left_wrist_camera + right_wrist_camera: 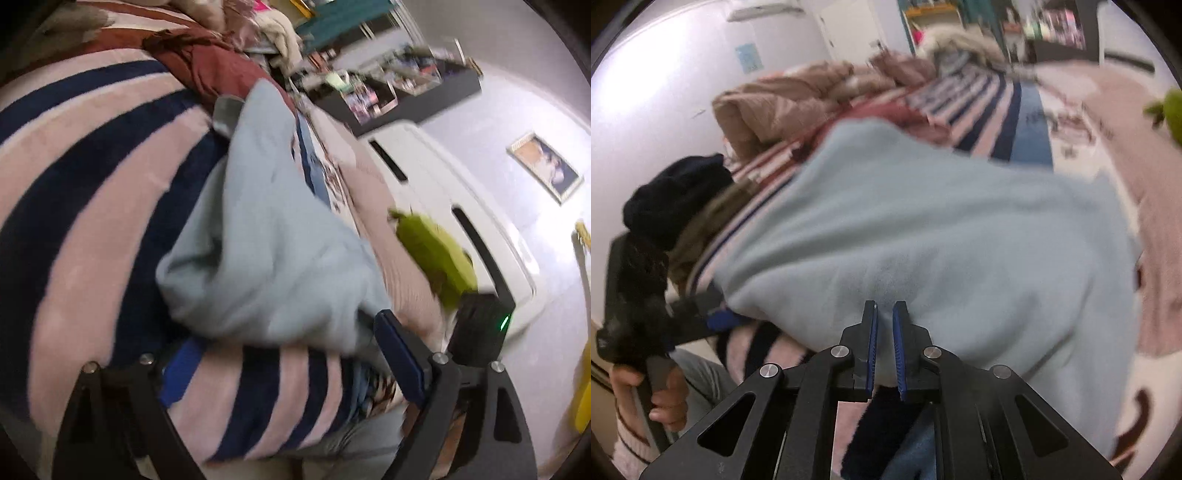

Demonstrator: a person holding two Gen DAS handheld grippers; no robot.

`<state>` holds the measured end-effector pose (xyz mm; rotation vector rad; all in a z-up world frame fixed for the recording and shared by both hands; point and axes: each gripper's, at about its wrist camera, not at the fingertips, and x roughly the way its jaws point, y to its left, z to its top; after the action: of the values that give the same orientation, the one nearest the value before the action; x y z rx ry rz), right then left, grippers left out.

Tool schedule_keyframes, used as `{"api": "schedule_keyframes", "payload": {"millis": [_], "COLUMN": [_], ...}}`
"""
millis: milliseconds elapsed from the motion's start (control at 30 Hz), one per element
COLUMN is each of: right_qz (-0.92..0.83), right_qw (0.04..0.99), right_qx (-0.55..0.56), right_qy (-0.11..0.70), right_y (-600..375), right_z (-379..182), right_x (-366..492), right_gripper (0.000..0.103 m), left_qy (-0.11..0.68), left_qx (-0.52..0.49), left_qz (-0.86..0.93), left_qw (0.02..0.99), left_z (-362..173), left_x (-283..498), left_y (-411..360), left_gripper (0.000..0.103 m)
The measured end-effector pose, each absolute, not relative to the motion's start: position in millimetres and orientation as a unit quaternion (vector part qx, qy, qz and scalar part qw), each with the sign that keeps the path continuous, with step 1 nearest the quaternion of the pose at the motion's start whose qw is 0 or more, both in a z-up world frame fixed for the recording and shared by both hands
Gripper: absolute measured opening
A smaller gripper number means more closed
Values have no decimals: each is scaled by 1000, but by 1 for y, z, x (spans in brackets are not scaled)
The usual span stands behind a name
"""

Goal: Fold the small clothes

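The light blue garment (923, 236) fills the middle of the right wrist view, bunched on a striped blanket (74, 192). The right gripper (884, 314) at bottom centre is pressed together, pinching nothing. Only the left wrist view shows the left gripper (280, 350) spread wide below the garment.

Bedroom in a lived-in home

I'm working over a bed with a pink and navy striped blanket (92, 192), a rumpled tan duvet (783, 107) behind it, a white wardrobe (443, 192), a dark shelf of clutter (399, 92) and a picture on the wall (546, 167).
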<state>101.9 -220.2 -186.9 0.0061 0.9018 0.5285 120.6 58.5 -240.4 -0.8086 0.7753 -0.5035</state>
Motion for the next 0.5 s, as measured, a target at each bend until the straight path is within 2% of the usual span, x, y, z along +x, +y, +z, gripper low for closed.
{"api": "schedule_keyframes", "payload": {"millis": [133, 200, 267, 300, 333, 367, 500], "right_qz": [255, 257, 265, 271, 276, 277, 264], "right_qw": [862, 860, 858, 857, 860, 866, 885], "right_qx": [10, 15, 34, 51, 64, 67, 44], "right_qy": [437, 440, 439, 435, 424, 411, 382], "right_y": [-222, -223, -230, -237, -246, -255, -285], "right_z": [-195, -194, -191, -187, -181, -176, -157], "right_x": [104, 103, 102, 100, 94, 88, 73], "right_gripper": [4, 4, 4, 4, 4, 4, 4], "left_qy": [363, 368, 378, 379, 377, 376, 364], "left_qx": [-345, -341, -336, -322, -291, -265, -176], "left_qz": [-196, -184, -177, -168, -147, -135, -119], "left_qw": [843, 845, 844, 851, 867, 878, 907], "left_z": [-233, -231, -230, -227, -221, -216, -193], "left_x": [141, 153, 164, 168, 170, 169, 168], "left_y": [37, 26, 16, 11, 5, 4, -18], "left_gripper": [84, 69, 42, 36, 24, 18, 14]}}
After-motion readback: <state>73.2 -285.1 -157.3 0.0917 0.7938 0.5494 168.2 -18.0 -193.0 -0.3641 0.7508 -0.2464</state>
